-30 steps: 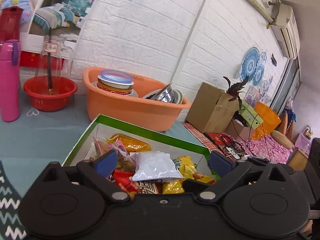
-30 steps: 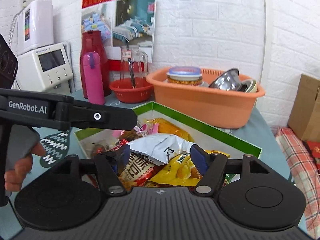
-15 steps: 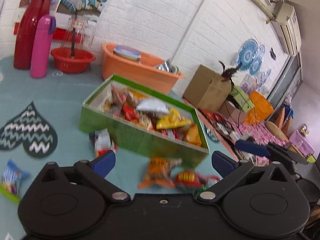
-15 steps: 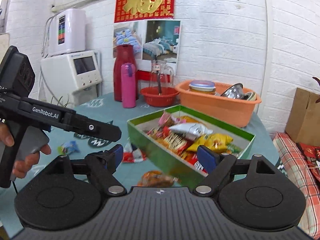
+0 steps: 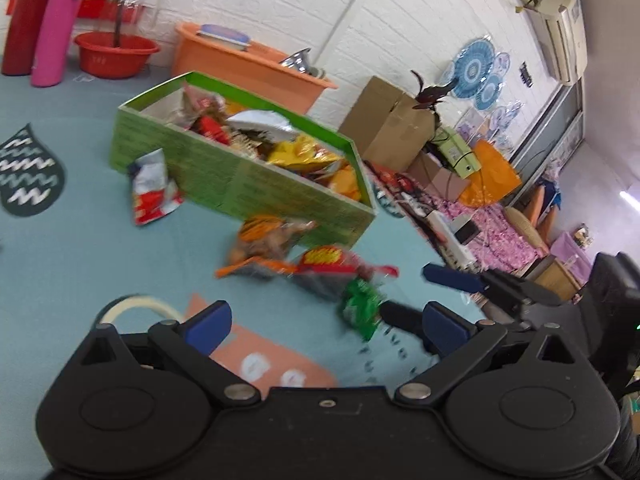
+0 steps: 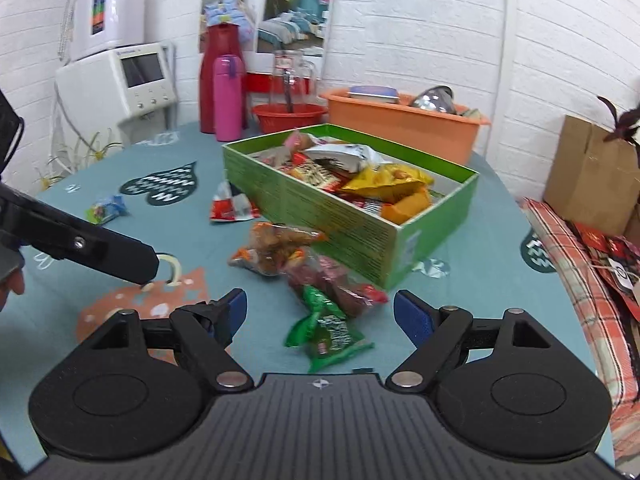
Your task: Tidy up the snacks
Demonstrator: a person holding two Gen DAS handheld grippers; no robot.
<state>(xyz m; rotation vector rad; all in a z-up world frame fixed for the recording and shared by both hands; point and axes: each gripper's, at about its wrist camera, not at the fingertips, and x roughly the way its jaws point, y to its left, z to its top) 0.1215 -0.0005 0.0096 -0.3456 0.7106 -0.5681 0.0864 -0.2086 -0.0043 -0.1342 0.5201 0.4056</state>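
Observation:
A green box (image 6: 344, 216) full of snack packets stands on the blue table; it also shows in the left wrist view (image 5: 256, 184). Loose packets lie in front of it: a green one (image 6: 326, 332), a dark red one (image 6: 340, 286), an orange one (image 6: 276, 246), a red-and-white one (image 6: 232, 208) and a small blue one (image 6: 106, 208). My right gripper (image 6: 320, 312) is open and empty just above the green packet. My left gripper (image 5: 324, 322) is open and empty, to the left of the packets.
An orange basin (image 6: 404, 120) with dishes, a red bowl (image 6: 290, 114), a pink flask (image 6: 228, 98) and a red flask (image 6: 218, 76) stand behind the box. A cardboard box (image 6: 596, 172) and a checked cloth (image 6: 580, 280) lie beyond the table's right edge.
Both grippers have pulled back from over the green box toward the table's near side and lowered. The loose packets in front of the box have come into view.

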